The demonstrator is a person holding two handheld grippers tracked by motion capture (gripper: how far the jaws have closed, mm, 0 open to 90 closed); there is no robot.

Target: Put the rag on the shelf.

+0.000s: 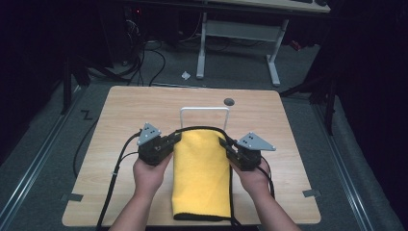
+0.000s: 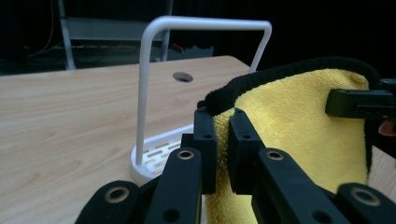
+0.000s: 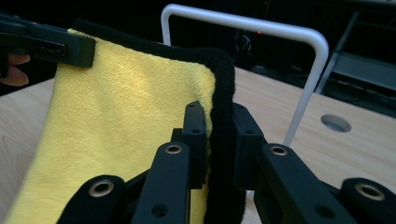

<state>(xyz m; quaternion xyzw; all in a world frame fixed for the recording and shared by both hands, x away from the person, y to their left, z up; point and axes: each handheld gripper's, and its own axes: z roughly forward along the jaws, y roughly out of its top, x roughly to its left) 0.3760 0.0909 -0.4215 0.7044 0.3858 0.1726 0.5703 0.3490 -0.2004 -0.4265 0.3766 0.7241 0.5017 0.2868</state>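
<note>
A yellow microfibre towel (image 1: 201,173) with a black bound edge is held up by its two far corners above the middle of the wooden table (image 1: 120,110), its lower end draping down to the near edge. The left gripper (image 1: 168,142) pinches the towel's left corner: in the left gripper view its two black jaws are pressed together on the black hem and the yellow cloth just below it. The right gripper (image 1: 227,146) pinches the right corner; in the right gripper view its jaws clamp the thick black hem between them. The towel's top edge sags slightly between the two grips. Just behind the towel, toward the far edge of the table, stands a white towel rack (image 1: 204,111), an upright hoop of bent white tube on a rounded white base (image 2: 152,156) with slotted openings; nothing hangs on the hoop and the slotted base holds nothing. The towel hangs just in front of the hoop, apart from it. A round dark hole (image 1: 229,101) sits in the tabletop near the far edge, right of the rack. No brand, label or writing can be read on the towel, rack or grippers
</note>
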